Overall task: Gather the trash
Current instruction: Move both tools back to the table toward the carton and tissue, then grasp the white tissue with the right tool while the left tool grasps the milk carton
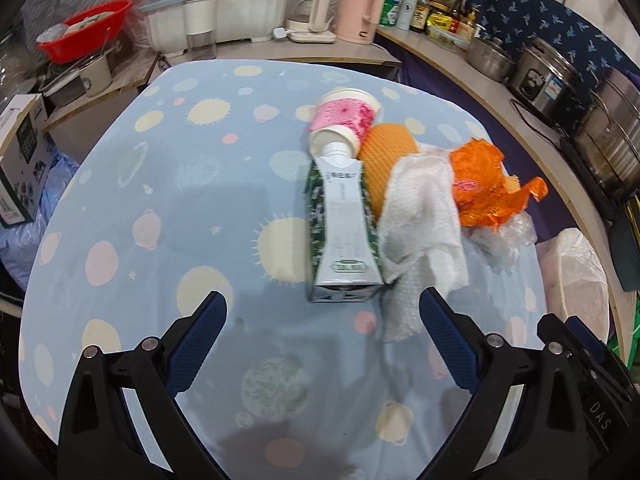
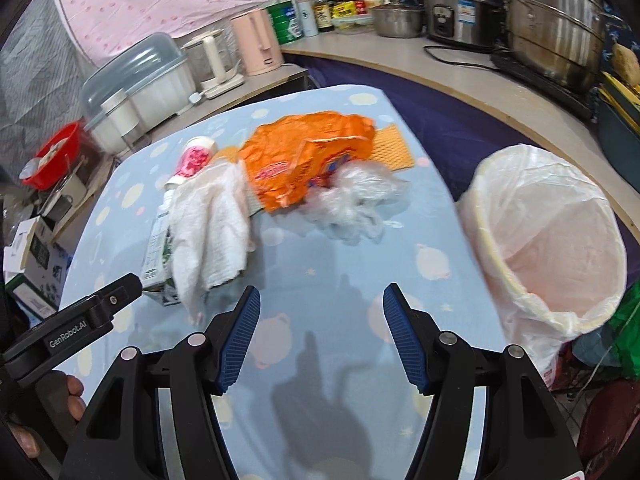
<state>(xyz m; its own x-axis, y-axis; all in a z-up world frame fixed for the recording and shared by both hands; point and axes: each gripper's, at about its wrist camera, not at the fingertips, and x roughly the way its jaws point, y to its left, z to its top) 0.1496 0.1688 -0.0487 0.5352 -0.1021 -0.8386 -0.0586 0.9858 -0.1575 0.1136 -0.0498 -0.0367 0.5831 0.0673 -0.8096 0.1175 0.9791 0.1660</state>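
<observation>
Only the right wrist view showed the lined bin (image 2: 548,240) whole, tilted at the table's edge, just right of the carton (image 2: 158,256)'s pile, and a hand (image 2: 60,400) at the lower left. The left wrist view alone showed the carton (image 1: 340,224) uncovered, lying flat, cap toward a pink cup (image 1: 346,118). The left gripper (image 1: 322,312) stood spread wide, empty, just short of the carton's base. The right gripper (image 2: 322,300) hung part open, holding nothing. Right of the carton lay a white paper towel (image 1: 420,216), an orange wrapper (image 2: 304,160) and crumpled clear plastic (image 2: 356,204)
</observation>
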